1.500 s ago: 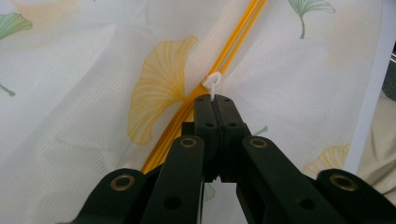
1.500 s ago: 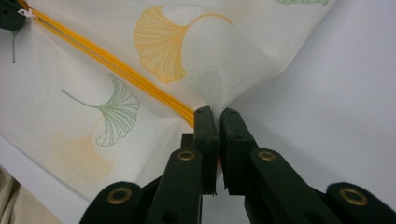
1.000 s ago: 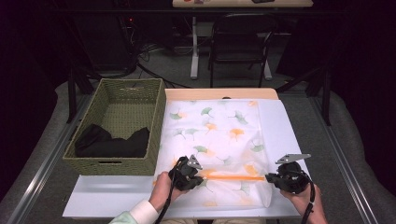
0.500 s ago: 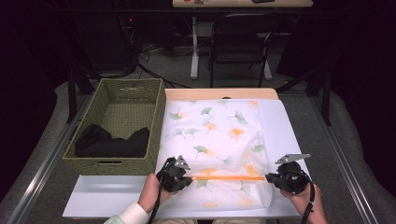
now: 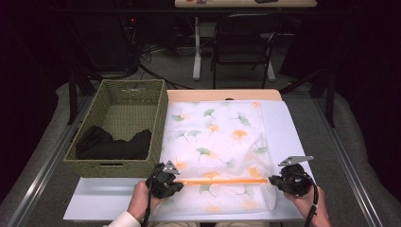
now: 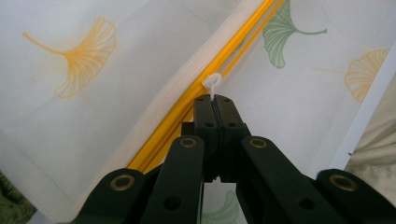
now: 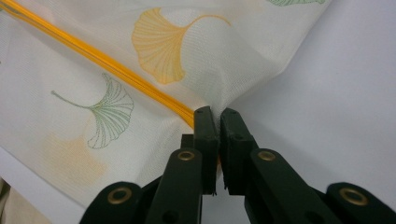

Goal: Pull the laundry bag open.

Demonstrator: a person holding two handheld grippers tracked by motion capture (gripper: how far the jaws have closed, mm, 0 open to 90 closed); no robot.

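A white mesh bag (image 5: 217, 142) printed with green and orange ginkgo leaves lies flat on a white sheet (image 5: 288, 127). An orange zipper (image 5: 224, 181) runs across its near end. My left gripper (image 5: 177, 182) is at the zipper's left end, shut on the small white zipper pull (image 6: 212, 84). In the left gripper view, the left gripper (image 6: 215, 100) pinches the pull's tab between its pads. My right gripper (image 5: 273, 180) is at the zipper's right end. In the right gripper view, the right gripper (image 7: 215, 114) is shut on the bag's corner (image 7: 219, 100), which bunches up where the zipper (image 7: 107, 63) ends.
A woven green basket (image 5: 118, 123) stands left of the bag with a black cloth (image 5: 113, 144) in its near half. The wooden table edge (image 5: 222, 94) shows beyond the bag. A chair (image 5: 241, 42) and cables stand on the floor behind.
My left gripper has slid left along the zipper with the pull in it, and the visible orange line has grown longer. The right gripper has stayed put.
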